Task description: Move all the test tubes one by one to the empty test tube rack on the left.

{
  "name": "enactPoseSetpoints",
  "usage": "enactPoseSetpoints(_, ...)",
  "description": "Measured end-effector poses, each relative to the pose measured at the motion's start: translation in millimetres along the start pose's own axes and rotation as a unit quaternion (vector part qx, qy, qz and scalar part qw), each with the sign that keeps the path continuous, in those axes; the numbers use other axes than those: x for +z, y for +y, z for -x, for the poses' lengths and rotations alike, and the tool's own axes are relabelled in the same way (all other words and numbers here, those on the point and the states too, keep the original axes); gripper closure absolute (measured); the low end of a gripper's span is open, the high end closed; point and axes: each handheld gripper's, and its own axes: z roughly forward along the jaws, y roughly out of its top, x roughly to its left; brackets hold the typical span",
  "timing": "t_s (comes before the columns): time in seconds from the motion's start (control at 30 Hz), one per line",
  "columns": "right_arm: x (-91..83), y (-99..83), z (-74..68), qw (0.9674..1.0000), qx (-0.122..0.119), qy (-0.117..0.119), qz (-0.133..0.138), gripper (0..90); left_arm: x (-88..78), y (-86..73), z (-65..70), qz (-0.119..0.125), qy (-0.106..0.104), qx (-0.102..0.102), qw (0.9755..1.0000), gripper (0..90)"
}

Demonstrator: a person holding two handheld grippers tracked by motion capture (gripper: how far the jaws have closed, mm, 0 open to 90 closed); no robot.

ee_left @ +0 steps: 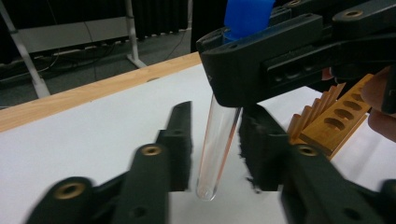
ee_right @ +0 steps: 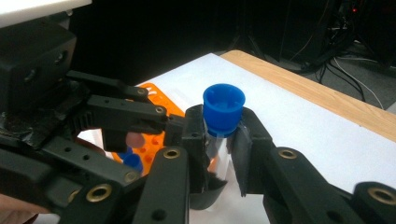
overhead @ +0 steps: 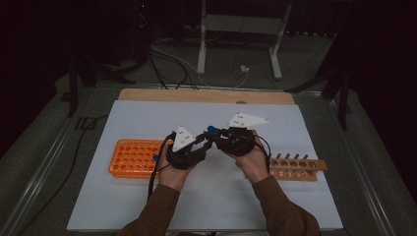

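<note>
Two black two-jaw grippers meet above the white table sheet (overhead: 147,206) as we pass a clear glass test tube with a blue cap (ee_right: 224,105) from one hand to the other. Nearest us, the person's brown sleeves and hands come in low. Over the middle of the sheet, the right gripper (ee_right: 219,140) is clamped on the tube just under its cap and holds it roughly upright, its rounded bottom (ee_left: 205,192) clear of the sheet. The left gripper (ee_left: 215,144) has its jaws either side of the tube's lower body; one pad is close against the glass, the other stands off a little, so we judge it not yet gripping, though from this angle we cannot be sure.

Left of the sheet's middle lies the orange plastic rack (overhead: 134,157) of round holes, some with blue-capped tubes in them; right of the middle lies the wooden rack (overhead: 295,168) with its row of holes. Beyond the sheet's far edge runs a bare wooden strip of tabletop (overhead: 206,96), then cables on the dark floor.

Our worry: if the right jaws let go before both left pads press, the smooth glass could slip through and drop to the sheet; squeezing off-centre could tilt it or snap it.
</note>
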Motion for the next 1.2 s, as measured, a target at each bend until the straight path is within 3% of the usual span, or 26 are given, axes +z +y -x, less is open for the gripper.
enactPoseSetpoints(0.17,1.1,-0.5,-0.6,1.0,-0.001,0.0,-0.002,76.8,0.8,-0.5,1.9,-0.002,-0.001,0.004,1.0,76.4)
enactPoseSetpoints(0.6,0.1,-2.2,1.6,1.0,0.001,0.003,-0.006,75.9,2.8,-1.8,5.1,-0.004,-0.003,0.008,1.0,78.2)
enactPoseSetpoints(0.73,-4.3,-3.4,6.0,0.9999,0.011,0.013,0.002,57.0,-0.4,-0.7,-0.6,0.0,0.005,0.0,1.0,78.3)
enactPoseSetpoints(0.77,-8.6,-4.5,10.4,0.9997,0.018,0.018,0.008,47.4,-1.6,-0.5,-2.3,0.0,0.006,0.0,1.0,78.3)
enactPoseSetpoints(0.83,-11.0,-5.1,12.5,0.9995,0.023,0.018,0.011,43.0,-5.2,0.2,-6.6,0.003,0.012,-0.004,0.9999,78.3)
enactPoseSetpoints(0.87,-16.2,-6.6,16.9,0.9994,0.027,0.01,0.019,33.0,-7.4,0.6,-9.0,0.005,0.014,-0.007,0.9999,78.3)
enactPoseSetpoints(0.9,-16.2,-6.6,16.9,0.9994,0.027,0.01,0.019,33.0,-9.8,1.0,-11.4,0.008,0.017,-0.009,0.9998,78.3)
enactPoseSetpoints(1.0,-24.5,-9.4,24.5,0.9991,0.034,-0.012,0.023,18.5,-18.5,1.7,-19.8,0.015,0.024,-0.012,0.9995,78.3)
enactPoseSetpoints(1.03,-31.0,-12.3,30.9,0.9987,0.035,-0.03,0.022,13.4,-21.9,1.7,-22.9,0.016,0.029,-0.011,0.9994,78.3)
enactPoseSetpoints(1.2,-45.7,-20.3,45.3,0.997,0.044,-0.061,0.02,3.7,-42.8,-1.5,-41.3,0.03,0.049,-0.025,0.998,78.3)
